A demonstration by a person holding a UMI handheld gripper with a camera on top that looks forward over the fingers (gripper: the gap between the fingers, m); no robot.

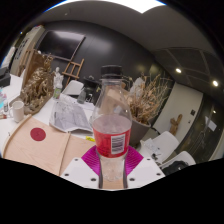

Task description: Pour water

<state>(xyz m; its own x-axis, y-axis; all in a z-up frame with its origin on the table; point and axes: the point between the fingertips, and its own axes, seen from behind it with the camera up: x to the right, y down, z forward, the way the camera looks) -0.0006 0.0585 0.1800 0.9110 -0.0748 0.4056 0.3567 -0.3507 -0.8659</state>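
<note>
- Gripper view: I have the bottle [111, 122] right in front of me, upright, with a dark cap, clear walls, a red label around its lower body and what looks like reddish liquid inside.
- It sits between the claw's [111, 163] two fingers, whose magenta pads [92, 158] show at either side of the label; the fingers are narrowed onto the bottle's lower body and I judge that they grip it on both sides.
- I cannot tell whether the bottle's base is on the table [45, 148] or just lifted off it, since the fingers hide the bottom.
- The wooden table carries a red round disc [38, 133] off to one side, a white cup [17, 109] further away, and crumpled paper [70, 114] just behind the bottle.
- I see no clear receiving vessel just ahead; the white cup is the likeliest target, though that is my guess.
- To do this step well, I judge that I should keep the grip firm and low on the label, keep the bottle vertical while moving, and check the cap first, since it looks closed.
- Tilting should be slow, with the mouth over the vessel before any liquid reaches the neck.
</note>
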